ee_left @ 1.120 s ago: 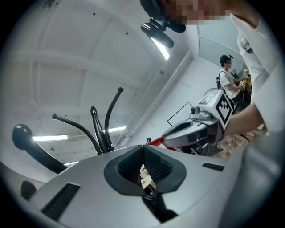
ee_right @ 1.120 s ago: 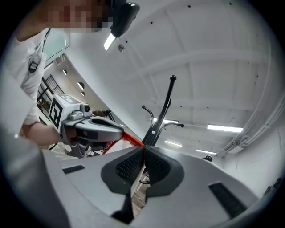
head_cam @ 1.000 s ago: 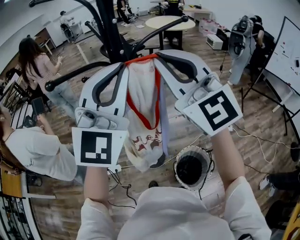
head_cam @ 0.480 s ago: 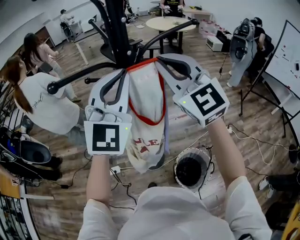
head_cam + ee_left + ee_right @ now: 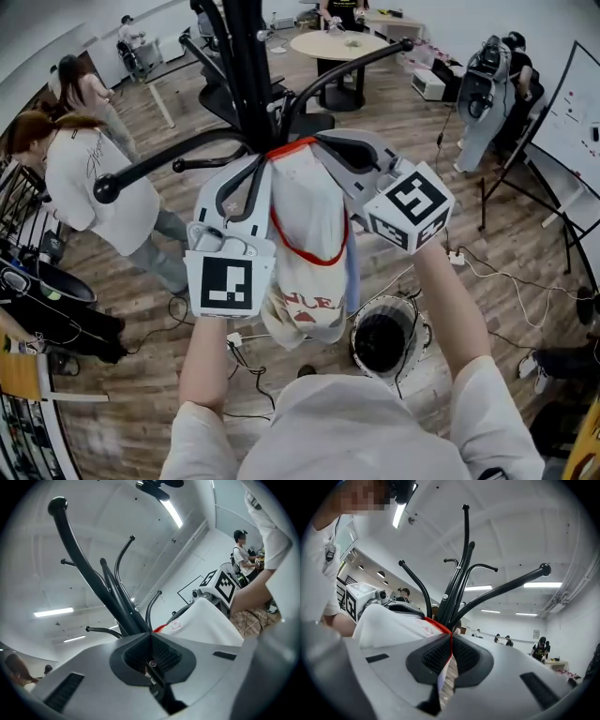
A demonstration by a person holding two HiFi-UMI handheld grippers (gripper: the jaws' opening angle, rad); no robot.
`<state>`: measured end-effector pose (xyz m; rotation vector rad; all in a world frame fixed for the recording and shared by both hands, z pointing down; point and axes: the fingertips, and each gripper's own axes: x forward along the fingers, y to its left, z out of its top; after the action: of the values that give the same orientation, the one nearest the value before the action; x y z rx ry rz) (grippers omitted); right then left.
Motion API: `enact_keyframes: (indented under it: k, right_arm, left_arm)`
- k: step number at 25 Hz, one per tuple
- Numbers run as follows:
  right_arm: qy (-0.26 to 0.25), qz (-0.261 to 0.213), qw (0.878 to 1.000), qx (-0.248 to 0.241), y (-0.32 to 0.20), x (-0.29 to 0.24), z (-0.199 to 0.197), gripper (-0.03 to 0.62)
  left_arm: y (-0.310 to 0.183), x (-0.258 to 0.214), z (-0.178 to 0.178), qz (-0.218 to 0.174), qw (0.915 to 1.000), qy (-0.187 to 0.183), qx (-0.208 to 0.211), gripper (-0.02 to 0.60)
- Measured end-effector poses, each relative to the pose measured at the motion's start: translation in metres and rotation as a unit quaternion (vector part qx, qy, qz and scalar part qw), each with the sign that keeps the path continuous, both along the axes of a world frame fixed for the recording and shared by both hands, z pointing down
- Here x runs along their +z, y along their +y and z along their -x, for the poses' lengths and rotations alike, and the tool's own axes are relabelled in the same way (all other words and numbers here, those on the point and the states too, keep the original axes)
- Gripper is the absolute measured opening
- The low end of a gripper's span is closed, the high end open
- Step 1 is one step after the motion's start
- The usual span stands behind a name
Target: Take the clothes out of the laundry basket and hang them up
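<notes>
- Head view, hold: the left gripper (image 5: 269, 157) and right gripper (image 5: 317, 142) meet at the red-edged neckline of a white garment (image 5: 309, 234). It hangs from their tips, close against the black coat stand (image 5: 251, 66).
- Head view, print: red lettering (image 5: 314, 304) low on the white garment reads partly as "NUE"; folds hide the rest. The marker cube (image 5: 231, 284) on each gripper carries only a black-and-white square pattern, no words. Marks on the whiteboard (image 5: 577, 112) are too small to read.
- Head view, floor: the laundry basket (image 5: 419, 330), white mesh, stands on the wooden floor under the right forearm, apart from the hanging cloth.
- Left gripper view: the left gripper (image 5: 151, 633) has its jaws pressed together, and the red neckline edge comes out right at their tip. The white garment (image 5: 208, 620) spreads to the right and bears a small label (image 5: 176, 624) printed in red, too small to read. The coat stand (image 5: 108, 592) rises behind.
- Right gripper view: the right gripper (image 5: 451, 639) is clamped on the red trim, with cloth showing between the pads. The white garment (image 5: 389, 620) lies to the left, and its faint red print is illegible. The coat stand (image 5: 459, 588) fans out above.
</notes>
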<state>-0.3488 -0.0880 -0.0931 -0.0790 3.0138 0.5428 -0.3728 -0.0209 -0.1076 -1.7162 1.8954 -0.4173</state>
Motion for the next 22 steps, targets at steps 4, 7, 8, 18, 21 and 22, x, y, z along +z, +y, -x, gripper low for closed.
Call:
enact_keyframes:
  k: [4, 7, 8, 18, 21, 22]
  right_arm:
    - [0.002, 0.017, 1.000, -0.009, -0.002, 0.012, 0.011, 0.018]
    - [0.003, 0.033, 0.999, -0.017, -0.001, 0.021, 0.013, 0.018]
    - [0.003, 0.040, 0.999, -0.021, 0.000, 0.025, 0.011, 0.018]
    - [-0.007, 0.103, 0.994, -0.045, 0.006, 0.051, -0.005, 0.018]
    - [-0.008, 0.106, 0.994, -0.038, 0.012, 0.054, -0.005, 0.018]
    - [-0.010, 0.103, 0.994, -0.034, 0.013, 0.053, -0.006, 0.020]
  left_arm:
    - [-0.003, 0.010, 0.006, 0.004, 1.0000, -0.004, 0.008, 0.021]
    - [-0.005, 0.019, 0.008, 0.011, 0.9998, -0.001, 0.017, 0.021]
    - [-0.005, 0.021, 0.006, 0.011, 0.9997, -0.001, 0.021, 0.021]
    - [-0.010, 0.035, -0.011, 0.016, 0.9982, 0.007, 0.058, 0.021]
    - [-0.006, 0.037, -0.012, 0.017, 0.9975, 0.008, 0.067, 0.021]
    - [-0.005, 0.038, -0.013, 0.017, 0.9973, 0.011, 0.071, 0.021]
